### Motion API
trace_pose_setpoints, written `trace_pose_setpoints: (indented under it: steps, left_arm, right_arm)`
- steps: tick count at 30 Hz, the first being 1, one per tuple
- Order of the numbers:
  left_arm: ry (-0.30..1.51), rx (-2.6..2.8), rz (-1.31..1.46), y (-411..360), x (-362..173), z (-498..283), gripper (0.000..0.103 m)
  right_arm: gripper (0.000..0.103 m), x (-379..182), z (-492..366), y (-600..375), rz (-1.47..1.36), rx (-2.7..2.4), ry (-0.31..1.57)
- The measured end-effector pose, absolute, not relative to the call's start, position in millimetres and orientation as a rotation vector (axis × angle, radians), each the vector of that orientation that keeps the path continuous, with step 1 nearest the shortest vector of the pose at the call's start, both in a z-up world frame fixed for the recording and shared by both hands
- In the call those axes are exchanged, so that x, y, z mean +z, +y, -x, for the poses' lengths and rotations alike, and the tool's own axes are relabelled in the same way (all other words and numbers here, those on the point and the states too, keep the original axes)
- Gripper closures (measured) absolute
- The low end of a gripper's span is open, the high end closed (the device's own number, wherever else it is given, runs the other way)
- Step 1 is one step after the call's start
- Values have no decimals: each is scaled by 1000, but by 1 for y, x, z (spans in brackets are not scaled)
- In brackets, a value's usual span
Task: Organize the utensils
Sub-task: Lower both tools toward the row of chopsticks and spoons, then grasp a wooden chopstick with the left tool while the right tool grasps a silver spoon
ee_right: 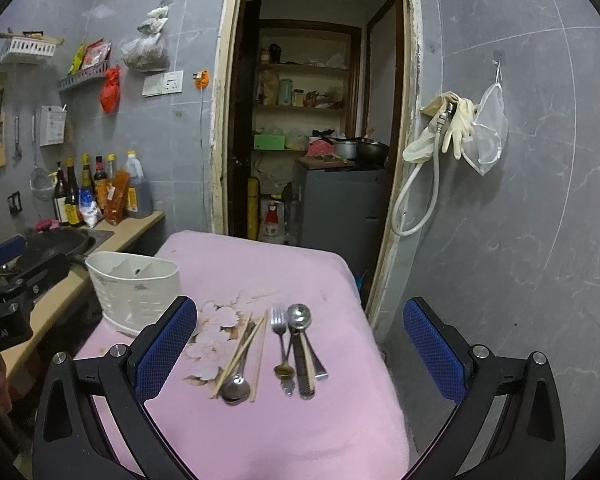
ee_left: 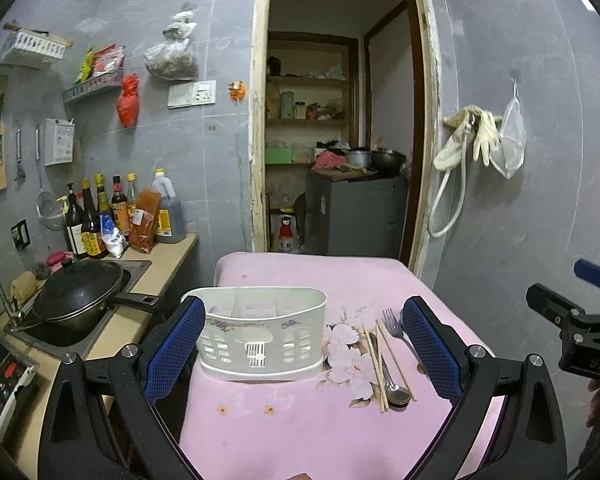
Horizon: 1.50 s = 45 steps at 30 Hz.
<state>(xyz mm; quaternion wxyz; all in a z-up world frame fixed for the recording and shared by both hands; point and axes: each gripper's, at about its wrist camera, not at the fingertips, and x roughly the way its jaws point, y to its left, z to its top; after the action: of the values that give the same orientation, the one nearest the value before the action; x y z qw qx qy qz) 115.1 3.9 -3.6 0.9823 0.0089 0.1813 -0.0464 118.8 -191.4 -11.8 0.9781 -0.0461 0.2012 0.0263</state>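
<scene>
A lidded black wok (ee_left: 78, 294) is sitting in the sink (ee_left: 138, 270) at the left, its handle reaching out over the tan counter (ee_left: 172, 256). Sauce bottles (ee_left: 96, 216) and a large jug of dark liquid (ee_left: 168, 208) are crowding the counter's far end against the grey tiled wall (ee_left: 204, 32). A red bag (ee_left: 127, 100) is hanging under a small grey wall shelf (ee_left: 92, 86), and a clear bag of dried goods (ee_left: 172, 58) is hanging just to its right. Through the open doorway (ee_right: 312, 100), wooden pantry shelves (ee_right: 300, 108) are holding jars, and pots (ee_right: 360, 148) are resting on a grey cabinet (ee_right: 340, 208). Cream rubber gloves (ee_right: 456, 128), a white hose (ee_right: 416, 200) and a mesh bag (ee_right: 488, 136) are hanging on the right wall. A pink floral cloth (ee_right: 260, 432) is covering the table.
</scene>
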Motion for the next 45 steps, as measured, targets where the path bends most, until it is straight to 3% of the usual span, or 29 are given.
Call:
trace_pose_setpoints:
  steps: [13,23,28,29,36,39,43,45]
  left_arm:
    - [461,-84,-44,-43,-34,-183,6]
    - [662,-118,2,-67,-89,-226,7]
    - [728,-118,10,-75,-115,-243,10]
    - [746,-122,11,-77,-120,-247,14]
    - [846,-141,27,-87,-153,-282,51]
    - [871,-126,28,-90,-163,-299,60]
    - [910,-100,41,-94,-176,-324,75]
    - [931,-95,50,-94,-181,-333,81]
  right_arm:
    - [0,-42,-188,-237,110,119,467]
    - [0,-82,-238,-268,126,190,567]
    - [17,-109,-262,-279,93,238,644]
    - [21,-113,-266,-280,86,247,659]
    - [26,-141,-298,-285,54,305,741]
    - [27,-149,-313,-283,46,334,761]
    - [43,-158,-336,-274,45,376,794]
    - [45,-161,-344,-274,32,384,800]
